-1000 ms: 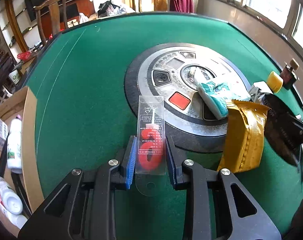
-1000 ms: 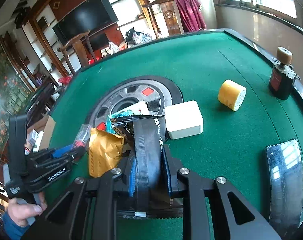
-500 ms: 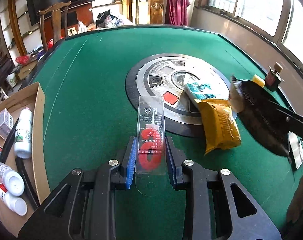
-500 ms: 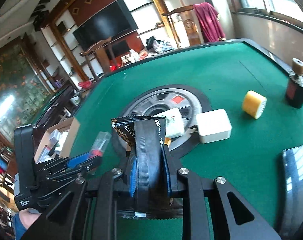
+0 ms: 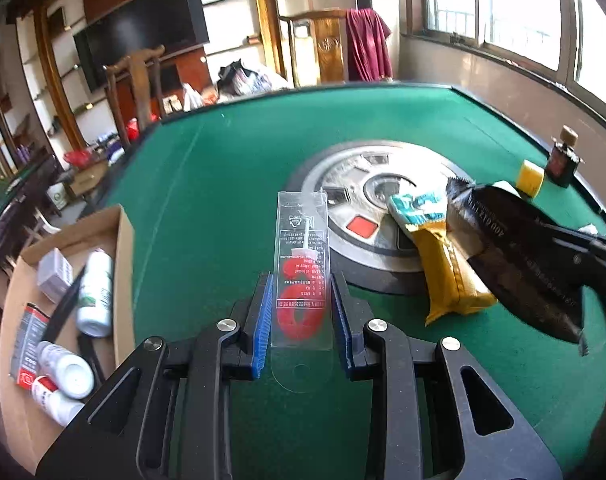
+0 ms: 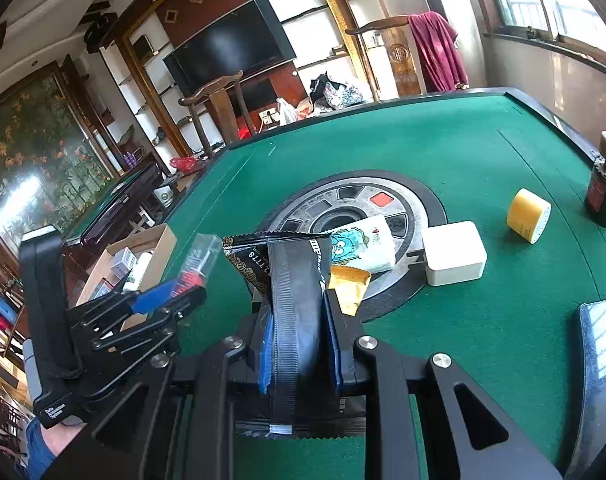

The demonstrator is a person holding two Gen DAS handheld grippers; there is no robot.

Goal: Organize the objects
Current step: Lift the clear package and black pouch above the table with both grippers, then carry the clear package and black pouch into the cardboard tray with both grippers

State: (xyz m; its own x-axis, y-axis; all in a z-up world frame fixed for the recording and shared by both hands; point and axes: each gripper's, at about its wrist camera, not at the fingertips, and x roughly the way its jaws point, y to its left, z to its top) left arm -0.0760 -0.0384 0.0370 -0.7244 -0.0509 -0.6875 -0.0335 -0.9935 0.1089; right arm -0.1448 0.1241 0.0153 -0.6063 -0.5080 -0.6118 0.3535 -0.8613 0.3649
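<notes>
The left gripper (image 5: 301, 312) pinches a clear plastic blister pack (image 5: 303, 264) holding a red ring-shaped item, its blue pads pressed on the pack's two long edges; the pack's long axis runs straight forward along the fingers, with its rounded hang tab toward the camera. The right gripper (image 6: 299, 344) is clamped on a black foil snack pouch (image 6: 291, 292), which stands on edge between the pads with its long axis likewise along the fingers and its serrated seam nearest the camera. Both packs are held clear of the green felt table (image 5: 231, 184). The relation that governs the coming move is the open cardboard box (image 5: 123, 236) at the table's left edge, already holding white bottles (image 5: 97, 292) and small cartons: it lies to the left of and below both grippers, the left gripper is much the nearer, and in the right wrist view the left gripper (image 6: 171, 292) sits between the pouch and the box (image 6: 159, 240). A delivery to the box, if intended, is judged to fall to the left hand first. Left on the table are a yellow packet (image 5: 447, 276), a teal-and-white tissue pack (image 5: 415, 208), a white box (image 6: 455, 258), a yellow roll (image 6: 529, 216) and a dark bottle (image 6: 605, 192). Compared with one second earlier, both grippers have risen and swung toward the box side, more of the box interior now shows, and both grips are unchanged.
</notes>
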